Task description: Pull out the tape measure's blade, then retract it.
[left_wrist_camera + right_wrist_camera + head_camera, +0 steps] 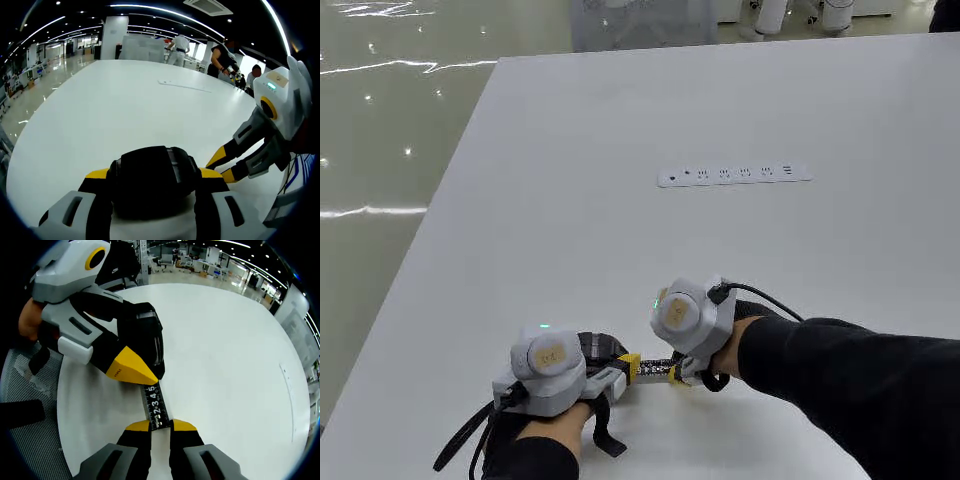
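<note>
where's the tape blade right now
In the right gripper view the blade runs a short way out of the black case held by the left gripper, its end pinched by the right gripper.

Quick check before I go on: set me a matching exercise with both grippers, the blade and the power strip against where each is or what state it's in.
Things:
1. left gripper
2. right gripper
3. blade
4. power strip

Places and states:
A. lies by itself farther out on the table
B. shut on the tape measure's black case
C. a short length drawn out, numbers showing
D. shut on the blade's end

Pairs: 1-B, 2-D, 3-C, 4-A.
</note>
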Demonstrator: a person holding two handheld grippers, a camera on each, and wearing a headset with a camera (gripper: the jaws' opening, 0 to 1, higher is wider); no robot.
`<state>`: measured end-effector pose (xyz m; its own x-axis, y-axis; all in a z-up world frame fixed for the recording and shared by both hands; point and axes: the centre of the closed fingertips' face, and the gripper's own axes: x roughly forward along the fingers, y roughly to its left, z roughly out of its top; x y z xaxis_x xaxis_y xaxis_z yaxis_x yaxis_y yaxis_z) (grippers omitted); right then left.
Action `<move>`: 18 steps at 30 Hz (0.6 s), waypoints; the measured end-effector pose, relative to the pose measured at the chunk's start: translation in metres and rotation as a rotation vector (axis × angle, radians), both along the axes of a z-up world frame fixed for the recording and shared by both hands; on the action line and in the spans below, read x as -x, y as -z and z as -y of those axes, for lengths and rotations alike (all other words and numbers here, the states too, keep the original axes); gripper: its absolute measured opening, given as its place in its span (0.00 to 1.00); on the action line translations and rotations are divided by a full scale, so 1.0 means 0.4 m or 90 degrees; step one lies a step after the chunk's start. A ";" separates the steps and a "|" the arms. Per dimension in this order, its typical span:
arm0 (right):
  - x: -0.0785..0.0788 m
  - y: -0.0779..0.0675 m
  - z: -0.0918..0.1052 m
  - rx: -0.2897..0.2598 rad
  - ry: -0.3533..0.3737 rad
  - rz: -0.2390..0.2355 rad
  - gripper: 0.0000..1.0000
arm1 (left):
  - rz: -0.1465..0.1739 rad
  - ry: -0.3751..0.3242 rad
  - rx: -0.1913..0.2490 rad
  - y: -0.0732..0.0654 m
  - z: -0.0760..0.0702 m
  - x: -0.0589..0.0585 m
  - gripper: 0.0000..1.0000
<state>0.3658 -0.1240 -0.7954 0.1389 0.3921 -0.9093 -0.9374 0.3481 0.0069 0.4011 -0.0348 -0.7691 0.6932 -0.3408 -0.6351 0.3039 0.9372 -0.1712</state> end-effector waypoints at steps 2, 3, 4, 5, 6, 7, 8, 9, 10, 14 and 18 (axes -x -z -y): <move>-0.001 0.001 -0.002 0.000 -0.001 0.002 0.08 | 0.000 0.001 0.001 0.001 0.000 0.000 0.62; -0.001 0.000 -0.003 -0.002 0.000 0.000 0.08 | -0.001 0.002 0.002 0.001 0.000 0.000 0.62; -0.001 0.000 -0.005 -0.002 -0.002 0.001 0.08 | -0.002 0.002 0.002 0.001 0.000 0.000 0.62; -0.001 -0.001 -0.005 -0.002 -0.003 0.001 0.08 | -0.002 0.002 0.002 0.001 0.000 0.000 0.62; -0.001 -0.001 -0.007 -0.002 -0.002 0.000 0.08 | -0.001 0.001 0.003 0.001 0.000 -0.001 0.62; -0.001 -0.001 -0.007 -0.002 -0.002 0.001 0.08 | -0.001 0.001 0.003 0.001 0.000 -0.001 0.62; -0.001 -0.002 -0.009 -0.003 0.000 0.001 0.08 | -0.001 0.001 0.004 0.001 0.001 -0.001 0.62; 0.000 -0.002 -0.009 -0.003 0.001 0.001 0.08 | -0.001 0.000 0.004 0.001 0.001 -0.001 0.62; -0.001 -0.002 -0.011 -0.003 0.001 0.002 0.08 | -0.002 0.000 0.005 0.001 0.001 -0.001 0.63; 0.000 -0.003 -0.014 -0.007 -0.002 0.002 0.08 | -0.003 0.000 0.008 0.001 0.000 0.000 0.62; 0.000 -0.003 -0.017 -0.011 -0.005 0.001 0.08 | -0.004 0.003 0.015 0.001 0.000 0.001 0.62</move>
